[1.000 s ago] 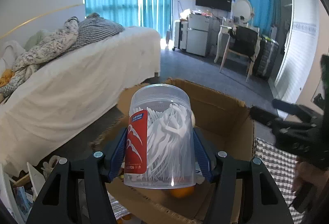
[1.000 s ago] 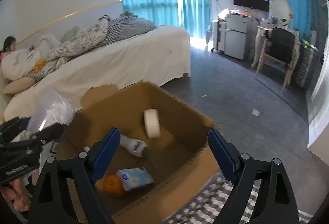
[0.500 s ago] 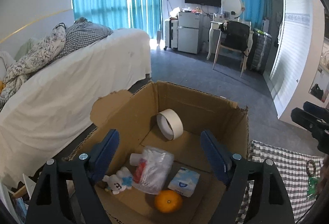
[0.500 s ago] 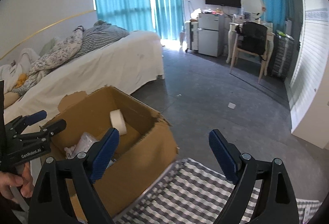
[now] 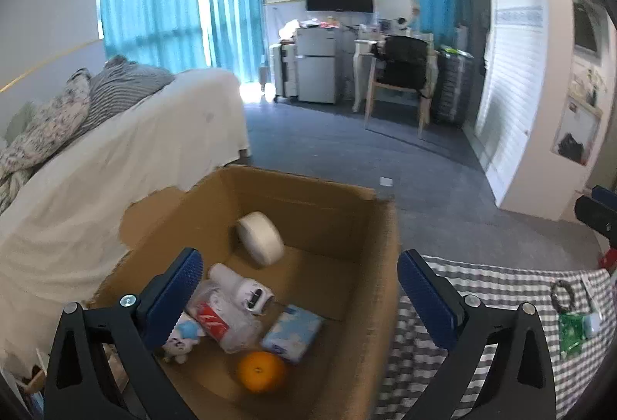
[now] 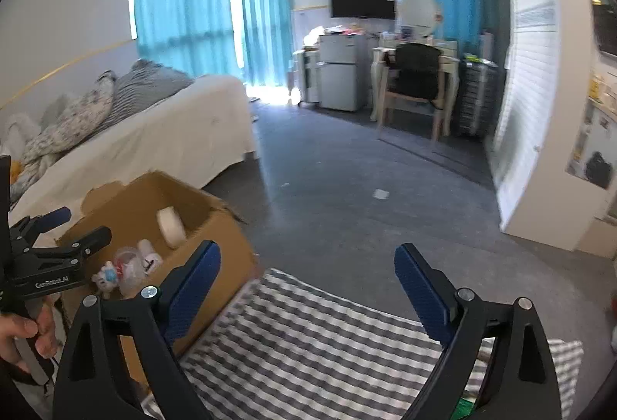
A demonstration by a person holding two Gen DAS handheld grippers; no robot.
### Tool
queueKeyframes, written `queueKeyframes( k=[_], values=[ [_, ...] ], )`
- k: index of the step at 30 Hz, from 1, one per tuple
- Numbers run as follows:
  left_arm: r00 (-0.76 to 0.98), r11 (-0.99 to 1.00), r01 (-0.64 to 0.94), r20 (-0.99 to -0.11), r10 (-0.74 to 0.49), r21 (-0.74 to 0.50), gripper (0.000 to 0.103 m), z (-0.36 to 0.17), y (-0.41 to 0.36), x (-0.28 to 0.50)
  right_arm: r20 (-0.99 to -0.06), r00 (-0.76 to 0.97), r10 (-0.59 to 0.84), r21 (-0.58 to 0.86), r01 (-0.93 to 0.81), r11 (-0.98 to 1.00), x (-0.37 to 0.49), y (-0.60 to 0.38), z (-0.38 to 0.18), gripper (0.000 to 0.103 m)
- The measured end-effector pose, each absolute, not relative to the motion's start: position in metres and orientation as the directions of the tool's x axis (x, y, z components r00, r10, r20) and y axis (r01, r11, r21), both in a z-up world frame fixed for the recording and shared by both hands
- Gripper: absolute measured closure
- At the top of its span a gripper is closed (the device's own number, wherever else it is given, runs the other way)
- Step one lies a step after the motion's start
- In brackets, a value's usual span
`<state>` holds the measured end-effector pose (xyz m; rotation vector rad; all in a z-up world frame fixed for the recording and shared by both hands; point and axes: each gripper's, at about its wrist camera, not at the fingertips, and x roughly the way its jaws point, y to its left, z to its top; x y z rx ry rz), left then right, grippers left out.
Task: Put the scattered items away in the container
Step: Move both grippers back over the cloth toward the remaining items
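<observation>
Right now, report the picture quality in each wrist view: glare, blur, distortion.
Left wrist view: bright window glare between the teal curtains; the round orange fruit in the brown cardboard box looks soft. Right wrist view: the grey checked cloth smears with motion blur; fisheye bends the white slatted door, and the corners go dark.
</observation>
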<state>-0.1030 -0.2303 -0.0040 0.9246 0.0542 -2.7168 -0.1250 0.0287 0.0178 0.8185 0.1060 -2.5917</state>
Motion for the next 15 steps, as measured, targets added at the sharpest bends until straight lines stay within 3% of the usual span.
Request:
queueKeyframes(
  k=[7,15],
  values=[
    [-0.784,-0.984,0.166,-0.596,-0.174,0.068,0.000,0.002,-0.171,-0.113,-0.555,-0.793,-0.252,0.044,0.275,-0.961,-0.107,0.099,0.023,0.000],
    [-0.803,-0.996,0.071,-0.590,-0.088,0.053,0.000,0.011,-0.108,-0.120,-0.568,-0.810,-0.147,0.035,0.155,-0.987,-0.092,0.169,0.024,0.000]
  ],
)
